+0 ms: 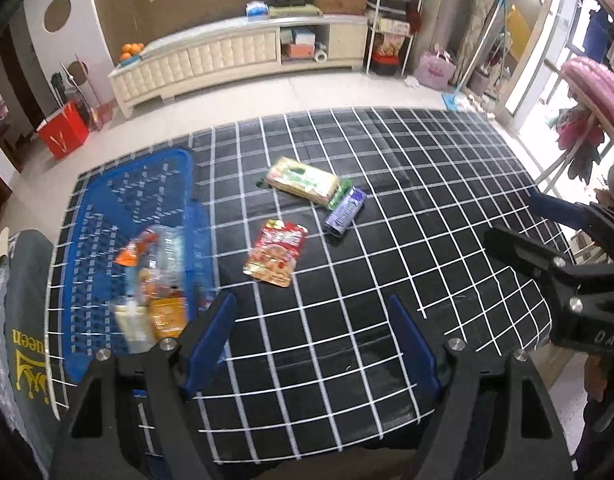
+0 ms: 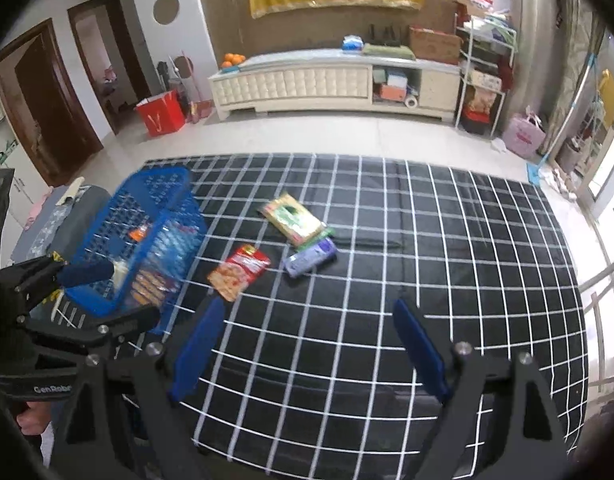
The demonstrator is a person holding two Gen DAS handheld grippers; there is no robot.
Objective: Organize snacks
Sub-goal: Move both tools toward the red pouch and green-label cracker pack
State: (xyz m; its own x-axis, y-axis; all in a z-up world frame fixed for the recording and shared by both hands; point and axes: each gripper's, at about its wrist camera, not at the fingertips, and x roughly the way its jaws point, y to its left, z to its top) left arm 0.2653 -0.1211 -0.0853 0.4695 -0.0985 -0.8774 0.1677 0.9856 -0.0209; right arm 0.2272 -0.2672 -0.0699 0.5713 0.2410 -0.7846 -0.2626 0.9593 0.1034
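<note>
A blue plastic basket (image 1: pixel 107 200) (image 2: pixel 155 196) stands at the table's left end and holds several blurred snack packets (image 1: pixel 155 280). On the black grid cloth lie a red snack pouch (image 1: pixel 277 252) (image 2: pixel 239 272), a green-and-yellow cracker pack (image 1: pixel 303 180) (image 2: pixel 291 220) and a purple packet (image 1: pixel 345 212) (image 2: pixel 311 260). My left gripper (image 1: pixel 311 298) (image 2: pixel 133 290) is open and empty, near the basket's right wall, short of the red pouch. My right gripper (image 2: pixel 309 303) (image 1: pixel 519 220) is open and empty over bare cloth, nearer than the purple packet.
The black cloth with white grid (image 1: pixel 367 340) covers the table; its right edge drops off near a window. A grey cloth-covered seat (image 1: pixel 23 320) sits left of the basket. Across the floor stand a cream cabinet (image 2: pixel 307 84) and a red bag (image 2: pixel 161 114).
</note>
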